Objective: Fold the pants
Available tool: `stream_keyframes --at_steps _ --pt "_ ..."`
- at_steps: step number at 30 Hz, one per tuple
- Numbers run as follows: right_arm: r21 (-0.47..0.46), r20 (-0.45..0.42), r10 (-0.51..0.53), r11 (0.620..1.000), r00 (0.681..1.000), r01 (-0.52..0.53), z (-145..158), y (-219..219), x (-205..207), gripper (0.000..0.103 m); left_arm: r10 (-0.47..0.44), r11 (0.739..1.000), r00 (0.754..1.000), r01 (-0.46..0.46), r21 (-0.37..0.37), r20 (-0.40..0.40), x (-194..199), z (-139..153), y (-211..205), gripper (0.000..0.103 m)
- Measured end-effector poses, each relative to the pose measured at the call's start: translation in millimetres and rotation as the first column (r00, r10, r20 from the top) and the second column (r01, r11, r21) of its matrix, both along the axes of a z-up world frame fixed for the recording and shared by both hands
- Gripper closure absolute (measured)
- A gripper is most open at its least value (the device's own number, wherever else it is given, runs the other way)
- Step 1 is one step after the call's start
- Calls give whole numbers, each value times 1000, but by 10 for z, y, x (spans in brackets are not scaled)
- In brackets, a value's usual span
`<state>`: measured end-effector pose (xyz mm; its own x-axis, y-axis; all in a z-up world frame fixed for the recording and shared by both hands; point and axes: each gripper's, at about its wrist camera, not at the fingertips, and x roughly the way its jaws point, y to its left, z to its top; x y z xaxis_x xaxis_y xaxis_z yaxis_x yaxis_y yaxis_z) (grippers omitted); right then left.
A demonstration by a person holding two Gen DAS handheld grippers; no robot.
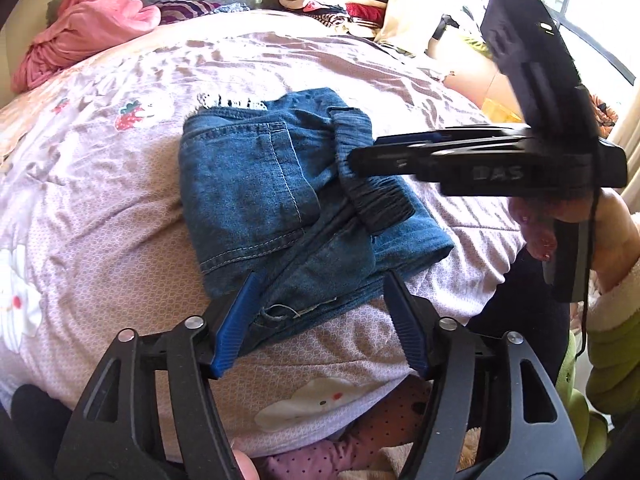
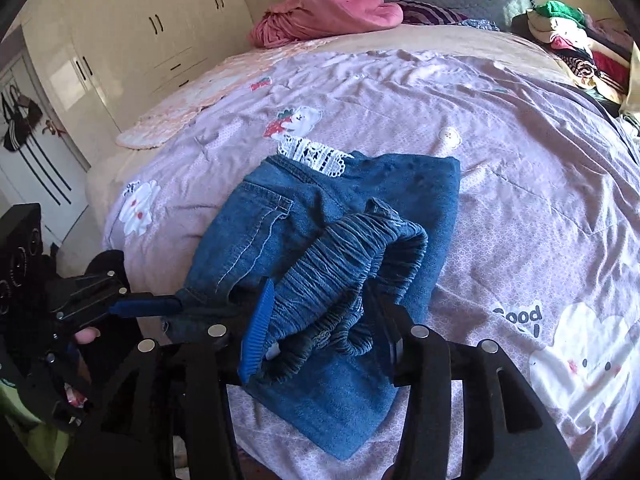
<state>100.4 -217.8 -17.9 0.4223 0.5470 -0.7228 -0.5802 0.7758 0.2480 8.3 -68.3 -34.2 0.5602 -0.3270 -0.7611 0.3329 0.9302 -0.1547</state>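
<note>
I saw the bed [image 2: 520, 184] spread with a pale lilac quilt printed with strawberries and white cartoon figures, wrinkled across its middle. On it lay the folded blue denim pants [image 1: 288, 200], near my edge, with a strip of white lace showing at their far side. At the head a crumpled pink blanket [image 2: 328, 12] rested beside a striped purple cloth [image 2: 432, 14], and a pile of mixed clothes [image 2: 576, 48] sat at the far right corner
</note>
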Motion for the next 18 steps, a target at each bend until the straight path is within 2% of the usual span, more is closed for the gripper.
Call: stream_keyframes --at_steps 3,9,13,15,18 --pt "41 25 -31 999 999 29 126 -131 -76 48 14 1000 1000 -14 -1 11 -13 66 33 42" --pt "93 62 -95 992 994 89 308 -364 -169 44 47 999 998 -47 -6 34 -4 196 123 34" --pt "100 89 -125 988 988 116 378 -462 -209 34 67 998 997 -67 -2 48 26 266 178 30" --pt "96 98 -146 986 984 137 398 -499 -214 30 78 997 995 -78 2 55 41 296 203 24" --pt "94 105 -163 984 981 154 402 -551 -210 27 92 996 994 -92 6 61 70 321 241 22"
